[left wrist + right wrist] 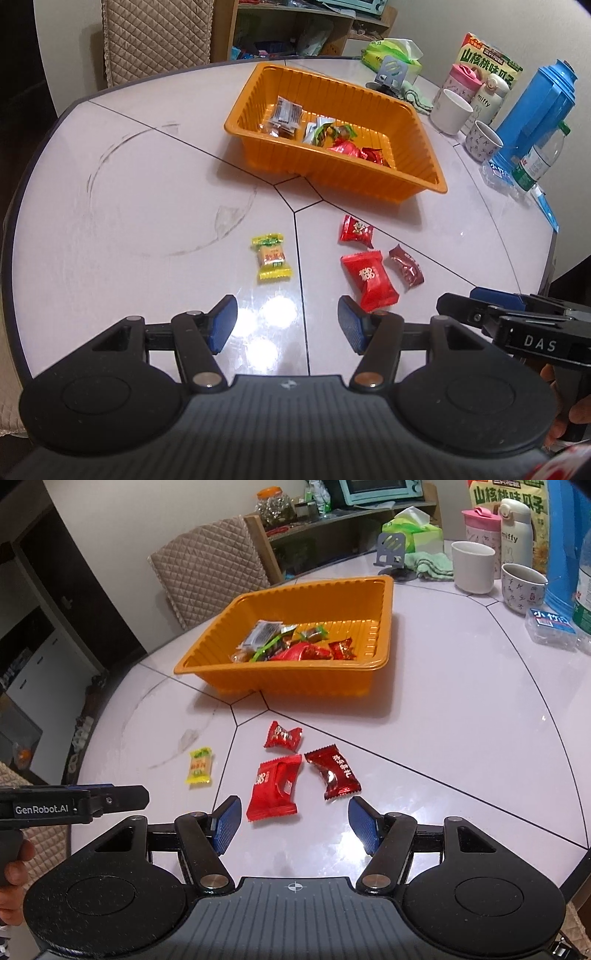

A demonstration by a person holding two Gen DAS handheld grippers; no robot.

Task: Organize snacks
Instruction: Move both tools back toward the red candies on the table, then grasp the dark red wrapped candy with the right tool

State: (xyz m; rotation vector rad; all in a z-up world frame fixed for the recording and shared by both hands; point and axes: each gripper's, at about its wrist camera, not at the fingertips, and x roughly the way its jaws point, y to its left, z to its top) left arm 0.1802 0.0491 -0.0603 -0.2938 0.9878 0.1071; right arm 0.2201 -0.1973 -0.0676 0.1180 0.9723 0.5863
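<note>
An orange tray (413, 173) (291, 686) on the white table holds several wrapped snacks (332, 138) (291, 646). Loose on the table in front of it lie a yellow snack (271, 258) (200, 766), a small red candy (355, 232) (282, 735), a big red packet (369, 278) (275, 788) and a dark red candy (406, 266) (332, 771). My left gripper (286, 326) is open and empty, just short of the yellow snack. My right gripper (297, 823) is open and empty, just short of the big red packet.
At the table's far right stand a white mug (451, 111) (472, 566), a patterned cup (483, 141) (522, 587), a blue jug (535, 110), bottles, a tissue pack (391, 55) and a snack bag (487, 61). A quilted chair (210, 572) stands behind.
</note>
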